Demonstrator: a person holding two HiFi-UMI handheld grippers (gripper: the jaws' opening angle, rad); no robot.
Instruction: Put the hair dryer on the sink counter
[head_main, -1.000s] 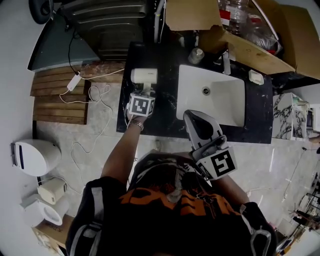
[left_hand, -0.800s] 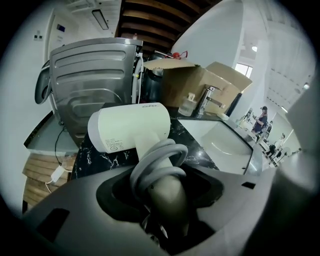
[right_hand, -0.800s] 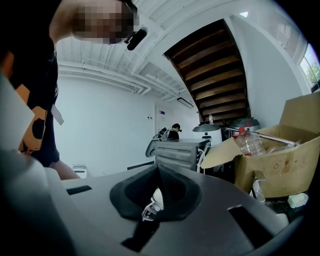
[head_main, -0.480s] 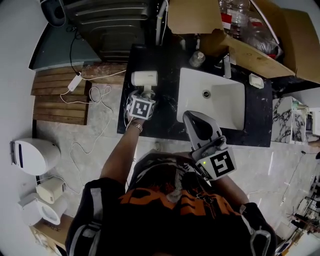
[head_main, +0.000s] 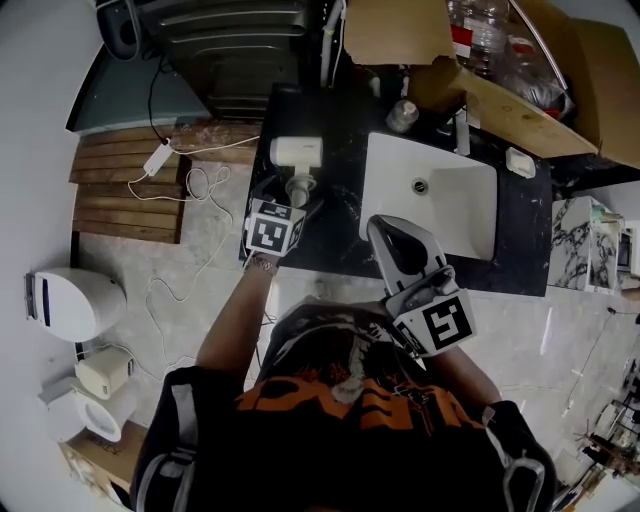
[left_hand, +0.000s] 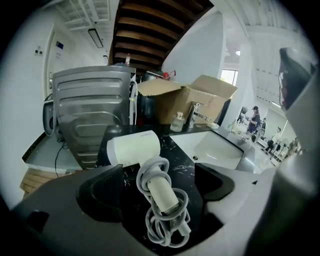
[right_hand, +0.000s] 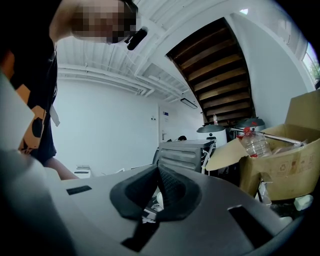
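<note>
Counter: the black sink counter (head_main: 340, 240) fills the middle of my head view, and the hair dryer already lies on its left part.
Basin: the white basin (head_main: 450, 210) sits to the right of the dryer, apart from it.
Box: a cardboard box (head_main: 500, 100) stands at the back right, well clear of my working side.
Hair dryer: the hair dryer (left_hand: 134, 147) lies flat, its barrel toward the back of the counter. Its handle runs straight back toward me, so the long axis lines up with my left tool.
Left gripper: my left gripper (left_hand: 157, 186) is much the nearer one. Its jaws are opening, already spread wide, with the handle lying between them and neither pad touching it.
Right gripper: my right gripper (right_hand: 156, 192) hangs by the counter's front edge, pads pressed together on nothing.
Cord: the cord (left_hand: 167, 225) is coiled around the handle; I judge a loop could snag a pad as I draw straight back.
</note>
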